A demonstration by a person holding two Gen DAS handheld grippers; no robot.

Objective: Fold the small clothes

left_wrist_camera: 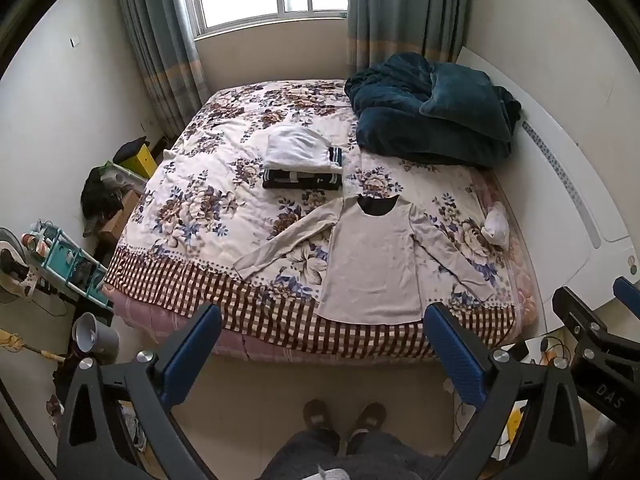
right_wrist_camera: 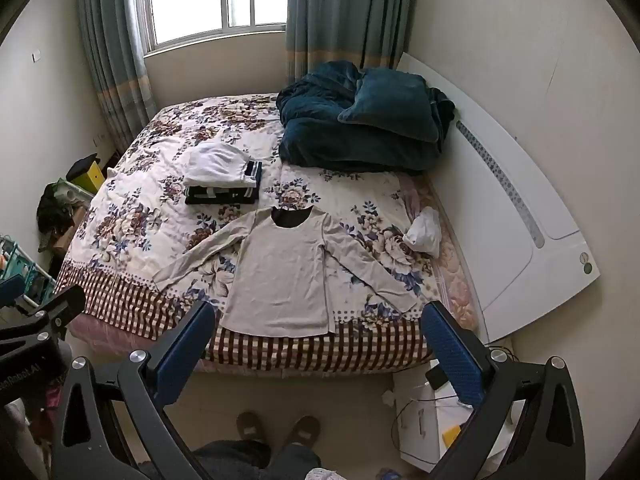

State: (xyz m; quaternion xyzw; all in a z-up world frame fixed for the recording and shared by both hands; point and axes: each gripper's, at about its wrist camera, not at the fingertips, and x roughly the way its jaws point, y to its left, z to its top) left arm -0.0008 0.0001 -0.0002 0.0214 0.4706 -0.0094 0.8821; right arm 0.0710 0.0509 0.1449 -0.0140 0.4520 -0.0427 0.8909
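Observation:
A beige long-sleeved shirt (left_wrist_camera: 372, 264) lies flat and face up near the front edge of the flowered bed (left_wrist_camera: 200, 208), both sleeves spread outward; it also shows in the right wrist view (right_wrist_camera: 284, 276). Behind it sits a stack of folded clothes (left_wrist_camera: 302, 164), white on top of dark, seen too in the right wrist view (right_wrist_camera: 224, 180). My left gripper (left_wrist_camera: 322, 322) is open and empty, held above the floor short of the bed edge. My right gripper (right_wrist_camera: 320, 320) is open and empty, likewise short of the shirt's hem.
A dark teal blanket heap (left_wrist_camera: 432, 116) fills the bed's far right. A crumpled white cloth (left_wrist_camera: 496, 226) lies by the white headboard (left_wrist_camera: 580, 200). A teal rack (left_wrist_camera: 68, 264), bin and clutter stand at left; a white nightstand (right_wrist_camera: 432, 412) at right. The person's feet (left_wrist_camera: 344, 420) are below.

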